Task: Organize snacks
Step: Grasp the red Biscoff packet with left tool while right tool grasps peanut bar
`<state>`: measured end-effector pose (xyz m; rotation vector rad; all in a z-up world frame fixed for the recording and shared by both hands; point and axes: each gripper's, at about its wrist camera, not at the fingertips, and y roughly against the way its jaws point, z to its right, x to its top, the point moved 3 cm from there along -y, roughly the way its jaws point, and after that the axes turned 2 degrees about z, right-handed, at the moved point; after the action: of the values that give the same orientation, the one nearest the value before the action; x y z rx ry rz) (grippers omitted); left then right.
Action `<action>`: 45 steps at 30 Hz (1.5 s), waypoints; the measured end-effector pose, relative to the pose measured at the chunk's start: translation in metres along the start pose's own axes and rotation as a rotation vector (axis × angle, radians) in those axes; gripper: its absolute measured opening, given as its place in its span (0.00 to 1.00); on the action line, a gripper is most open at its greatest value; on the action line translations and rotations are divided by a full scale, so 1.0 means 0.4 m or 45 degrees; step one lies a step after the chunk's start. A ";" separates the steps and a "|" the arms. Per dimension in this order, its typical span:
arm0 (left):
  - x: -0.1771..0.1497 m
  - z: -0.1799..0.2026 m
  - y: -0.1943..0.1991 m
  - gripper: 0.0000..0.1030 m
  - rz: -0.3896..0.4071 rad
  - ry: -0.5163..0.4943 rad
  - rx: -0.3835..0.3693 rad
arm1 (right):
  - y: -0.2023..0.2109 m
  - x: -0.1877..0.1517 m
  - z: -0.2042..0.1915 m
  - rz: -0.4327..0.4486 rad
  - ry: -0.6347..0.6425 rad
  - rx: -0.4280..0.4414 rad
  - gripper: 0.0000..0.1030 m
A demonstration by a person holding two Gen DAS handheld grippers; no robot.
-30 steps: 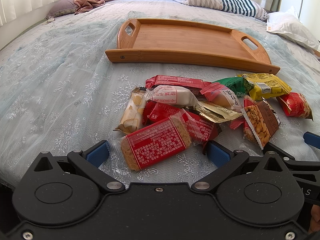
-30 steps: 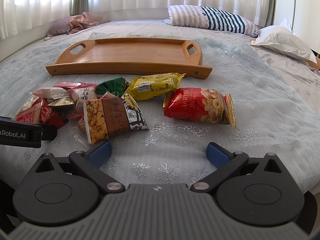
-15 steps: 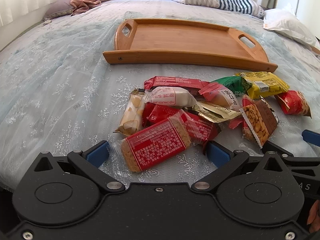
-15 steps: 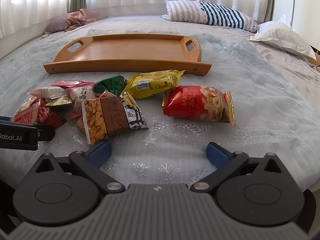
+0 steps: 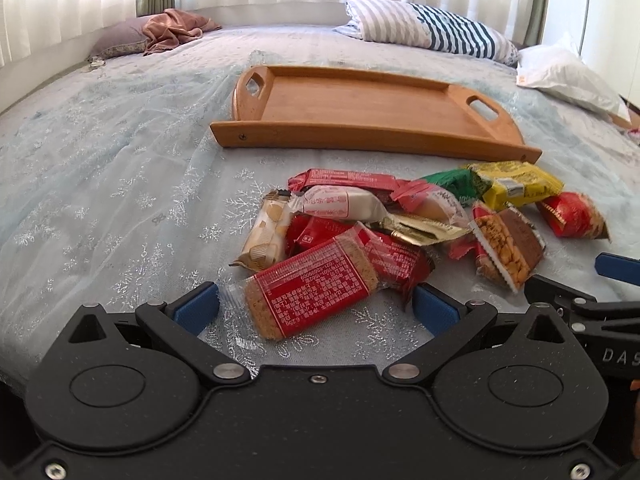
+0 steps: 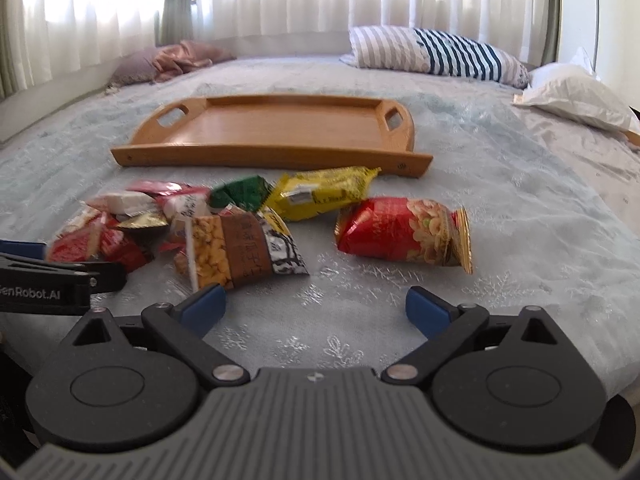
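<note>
Beyond snack pile (image 5: 404, 220); bare wooden tray (image 5: 360, 136); striped pillow (image 5: 432, 36) behind

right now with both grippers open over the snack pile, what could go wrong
1. The red cracker bar between the left gripper fingers overlaps another red packet; closing may drag both.
2. The right gripper is nearest the peanut bag, whose loose, crinkly wrapper could slip.
3. The two grippers sit close together and could collide on the way to the wooden tray.
</note>
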<state>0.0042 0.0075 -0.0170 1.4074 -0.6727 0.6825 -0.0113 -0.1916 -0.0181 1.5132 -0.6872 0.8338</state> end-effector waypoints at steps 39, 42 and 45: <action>0.021 -0.009 0.030 0.19 -0.046 -0.125 -0.229 | -0.052 0.053 -0.095 0.114 0.080 0.156 0.58; 0.034 -0.011 0.034 0.10 -0.043 -0.090 -0.239 | -0.045 0.060 -0.090 0.119 0.057 0.150 0.53; 0.047 -0.012 0.038 0.08 -0.029 -0.075 -0.241 | -0.043 0.069 -0.084 0.115 0.035 0.140 0.50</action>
<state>0.0047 0.0134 0.0069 1.2621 -0.7469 0.5465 0.0145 -0.1553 -0.0043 1.5757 -0.7033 0.9726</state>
